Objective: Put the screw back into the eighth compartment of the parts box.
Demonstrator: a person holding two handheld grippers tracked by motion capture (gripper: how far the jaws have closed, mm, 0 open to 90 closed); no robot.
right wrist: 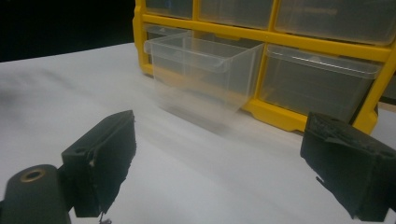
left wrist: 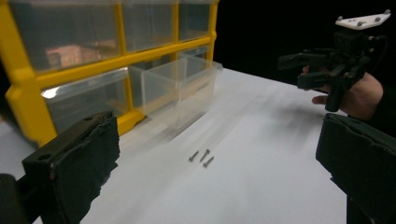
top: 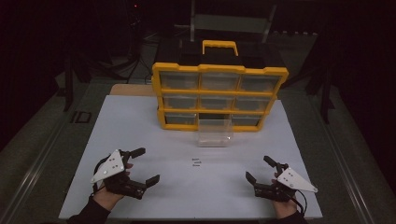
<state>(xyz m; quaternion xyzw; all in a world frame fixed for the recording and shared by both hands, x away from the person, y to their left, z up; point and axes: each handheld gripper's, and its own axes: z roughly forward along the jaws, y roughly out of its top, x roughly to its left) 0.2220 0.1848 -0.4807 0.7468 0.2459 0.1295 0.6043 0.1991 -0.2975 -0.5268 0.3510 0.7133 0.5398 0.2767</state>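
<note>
High view first: left gripper (top: 142,165) and right gripper (top: 258,169) both sit low on the white tabletop (top: 140,121), jaws spread wide, gripping nothing. Three small screws (top: 196,162) lie loose between them, well apart from either. Beyond the screws, a clear drawer (top: 214,132) is pulled out of the yellow organizer (top: 219,95), bottom row, middle.

Three small metal screws (top: 196,162) lie loose and close together on the white surface, just below the middle of the high view. A clear plastic drawer (top: 214,131), upright and seemingly empty, sits pulled out at the yellow organizer's bottom middle slot, slightly above centre.
</note>
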